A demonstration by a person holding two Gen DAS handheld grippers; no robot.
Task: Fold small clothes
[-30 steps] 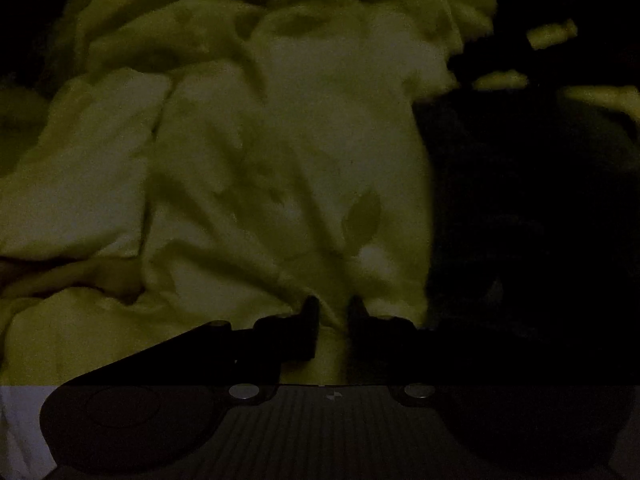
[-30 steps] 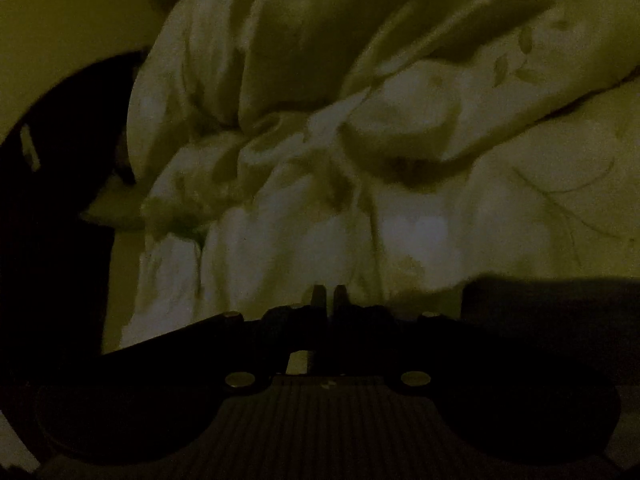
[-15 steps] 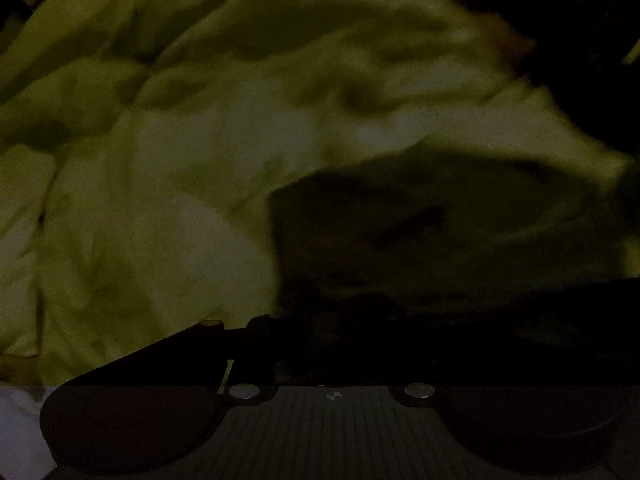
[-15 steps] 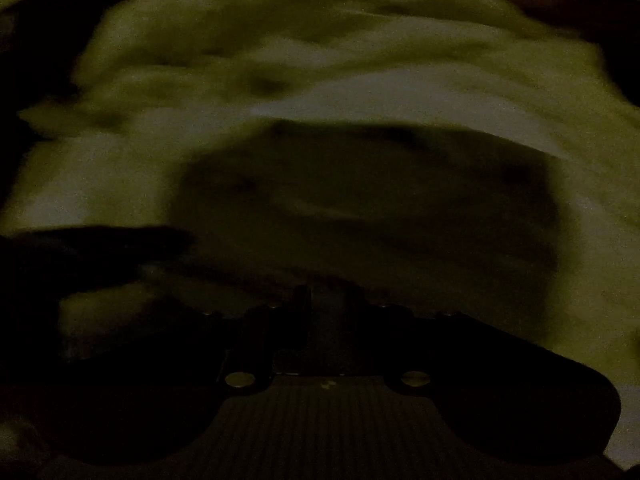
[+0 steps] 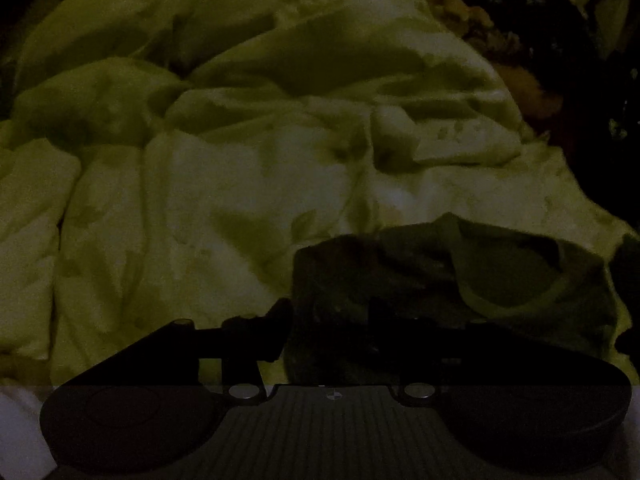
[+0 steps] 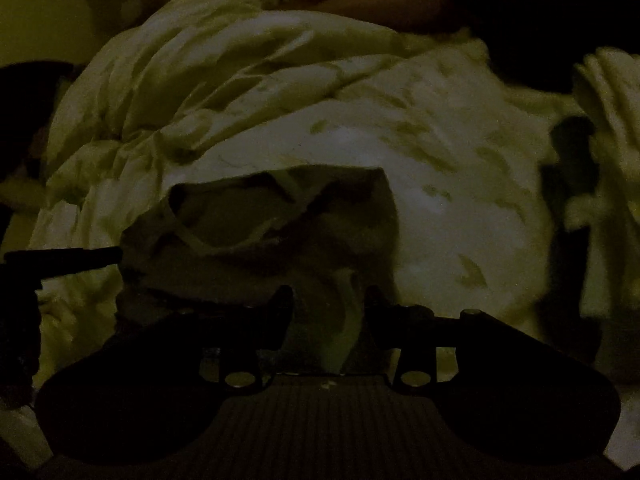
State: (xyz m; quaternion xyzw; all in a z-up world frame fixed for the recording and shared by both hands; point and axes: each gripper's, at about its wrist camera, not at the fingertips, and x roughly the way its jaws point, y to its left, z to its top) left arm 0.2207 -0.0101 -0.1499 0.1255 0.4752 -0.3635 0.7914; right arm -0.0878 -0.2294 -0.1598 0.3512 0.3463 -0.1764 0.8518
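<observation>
Item: small dark garment (image 6: 260, 220), lying crumpled on pale bedding (image 5: 200, 200), at twelve o'clock of the right gripper (image 6: 327, 300) and one o'clock of the left gripper (image 5: 328, 312); both stand apart, seemingly empty in dim light; step: laying out; next: pinch an edge.

Small garment (image 6: 280, 216) on rumpled bedding (image 6: 440, 168), just ahead of both tools.

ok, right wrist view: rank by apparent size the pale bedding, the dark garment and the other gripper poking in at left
1. Pale bedding: fills most of the frame.
2. Dark garment: mid-frame patch lying on the bedding.
3. Left gripper: only a thin sliver at the edge shows, so its real size can't be judged.
</observation>
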